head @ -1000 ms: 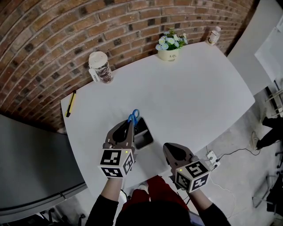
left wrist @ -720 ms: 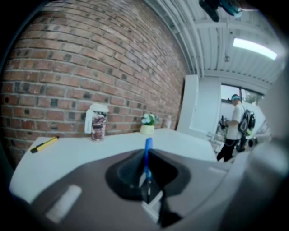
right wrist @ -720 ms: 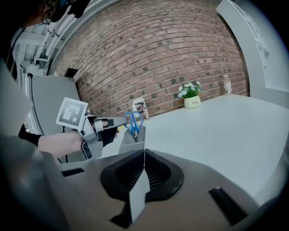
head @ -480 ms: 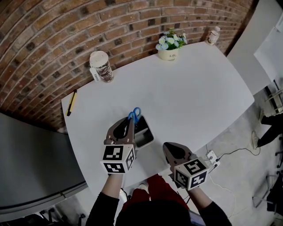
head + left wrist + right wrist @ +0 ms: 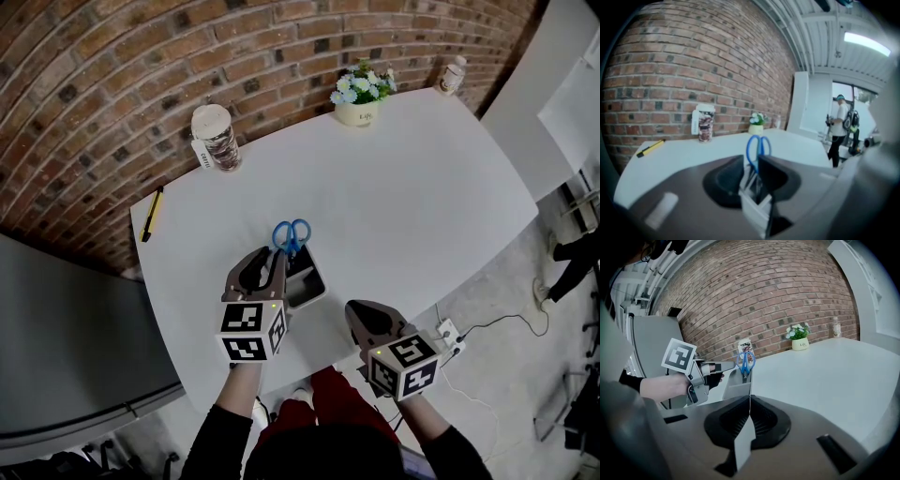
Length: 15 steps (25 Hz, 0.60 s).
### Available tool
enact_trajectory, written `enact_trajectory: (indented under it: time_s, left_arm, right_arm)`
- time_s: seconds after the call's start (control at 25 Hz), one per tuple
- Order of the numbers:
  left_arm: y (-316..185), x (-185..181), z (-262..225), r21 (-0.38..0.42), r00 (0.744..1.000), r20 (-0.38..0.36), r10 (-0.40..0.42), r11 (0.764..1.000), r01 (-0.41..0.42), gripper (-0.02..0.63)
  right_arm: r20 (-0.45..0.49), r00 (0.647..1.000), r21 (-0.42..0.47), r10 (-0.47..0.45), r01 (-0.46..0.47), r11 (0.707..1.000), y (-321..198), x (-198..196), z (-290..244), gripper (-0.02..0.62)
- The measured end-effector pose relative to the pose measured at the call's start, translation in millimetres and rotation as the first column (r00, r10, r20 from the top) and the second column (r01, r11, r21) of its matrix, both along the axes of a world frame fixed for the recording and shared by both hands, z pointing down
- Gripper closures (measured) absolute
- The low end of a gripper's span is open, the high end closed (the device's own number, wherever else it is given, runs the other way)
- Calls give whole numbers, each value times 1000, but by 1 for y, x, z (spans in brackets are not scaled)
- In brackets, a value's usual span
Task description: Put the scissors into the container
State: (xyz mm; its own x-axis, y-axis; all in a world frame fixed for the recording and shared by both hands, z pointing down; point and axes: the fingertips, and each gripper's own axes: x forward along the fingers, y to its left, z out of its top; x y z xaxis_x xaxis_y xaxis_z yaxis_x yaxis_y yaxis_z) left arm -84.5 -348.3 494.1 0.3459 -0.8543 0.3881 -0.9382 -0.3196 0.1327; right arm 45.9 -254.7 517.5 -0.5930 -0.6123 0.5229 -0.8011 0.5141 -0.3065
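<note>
The blue-handled scissors (image 5: pixel 292 234) stand blades-down in the grey container (image 5: pixel 307 291) near the table's front edge, with only the handles showing above the rim. My left gripper (image 5: pixel 267 262) sits just behind the container on its near left side. It is open, and the scissors (image 5: pixel 757 147) rise beyond the gap between its jaws, over the container (image 5: pixel 757 208). In the right gripper view the left gripper (image 5: pixel 723 366) is beside the scissors (image 5: pixel 744 359), apart from them. My right gripper (image 5: pixel 361 314) hangs shut and empty at the table's front edge, to the right of the container.
A lidded jar (image 5: pixel 215 141) and a yellow pen (image 5: pixel 149 217) are at the back left. A flower pot (image 5: pixel 359 94) and a small bottle (image 5: pixel 453 75) stand along the brick wall. A power strip (image 5: pixel 448 336) lies on the floor. A person (image 5: pixel 840 129) stands far off.
The left gripper has let go of the scissors and drawn back a little; the blue handles now stand free above the container. The right gripper has barely moved.
</note>
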Motion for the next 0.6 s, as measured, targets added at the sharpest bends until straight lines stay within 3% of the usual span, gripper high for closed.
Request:
enact_trajectory:
  time_s: [0.44,0.6]
  left_arm:
    - [13,-9,-15,29,999,-38,-23,999,24,523]
    - [21,-16,-24,48,998,-42,-38,998,40,552]
  right_arm:
    - [-12,1000,19,-3,3,1000,6,-3,-5,588]
    - [-12,1000,41,-2,3,999,7,-4,-12,588]
